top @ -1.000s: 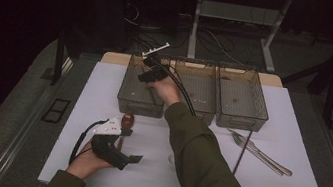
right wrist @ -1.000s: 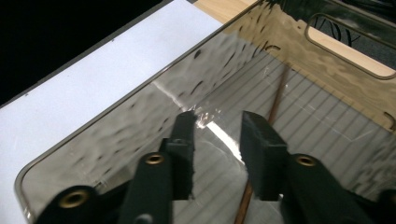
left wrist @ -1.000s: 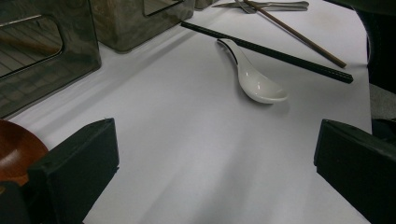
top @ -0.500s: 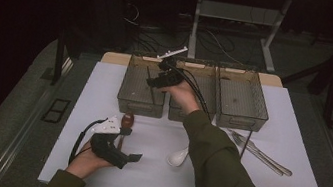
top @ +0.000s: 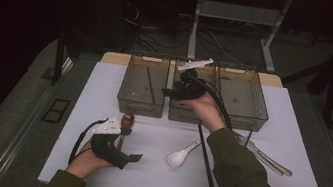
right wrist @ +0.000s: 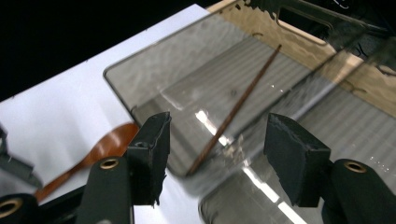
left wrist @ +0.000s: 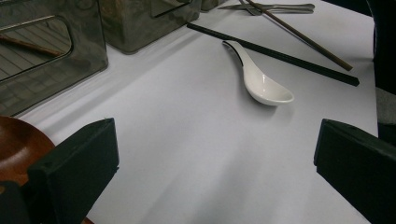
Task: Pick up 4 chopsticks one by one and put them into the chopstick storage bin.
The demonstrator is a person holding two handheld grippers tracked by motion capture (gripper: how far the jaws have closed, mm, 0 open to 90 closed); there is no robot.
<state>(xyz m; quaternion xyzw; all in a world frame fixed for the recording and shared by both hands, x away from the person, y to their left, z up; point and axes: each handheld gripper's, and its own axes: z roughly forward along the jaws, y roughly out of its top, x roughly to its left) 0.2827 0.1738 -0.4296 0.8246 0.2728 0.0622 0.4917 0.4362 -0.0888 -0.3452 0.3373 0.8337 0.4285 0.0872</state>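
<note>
A brown chopstick [top: 147, 84] lies inside the left clear bin [top: 140, 105]; in the right gripper view the chopstick [right wrist: 233, 109] rests slanted on the floor of that bin [right wrist: 154, 74]. My right gripper [top: 168, 93] hovers above the middle bin [top: 186, 115], and the right gripper [right wrist: 219, 140] is open. Its jaws have just been opening, with nothing between them. My left gripper [top: 129, 147] rests on the white table near the front left; the left gripper [left wrist: 217, 144] is open and holds nothing. A brown wooden spoon [top: 127, 119] lies right beside it.
A white ceramic spoon [top: 184, 154] and a long black chopstick [top: 206, 163] lie mid-table. Metal cutlery [top: 265, 160] lies at the right, below the right bin [top: 246, 120]. Beside the cutlery lies another brown chopstick [left wrist: 299, 35]. The table's front edge is close to the left hand.
My right gripper has moved right from over the left bin to over the middle bin, and its jaws stand wider. The brown chopstick stays in the left bin. The left hand has not moved.
</note>
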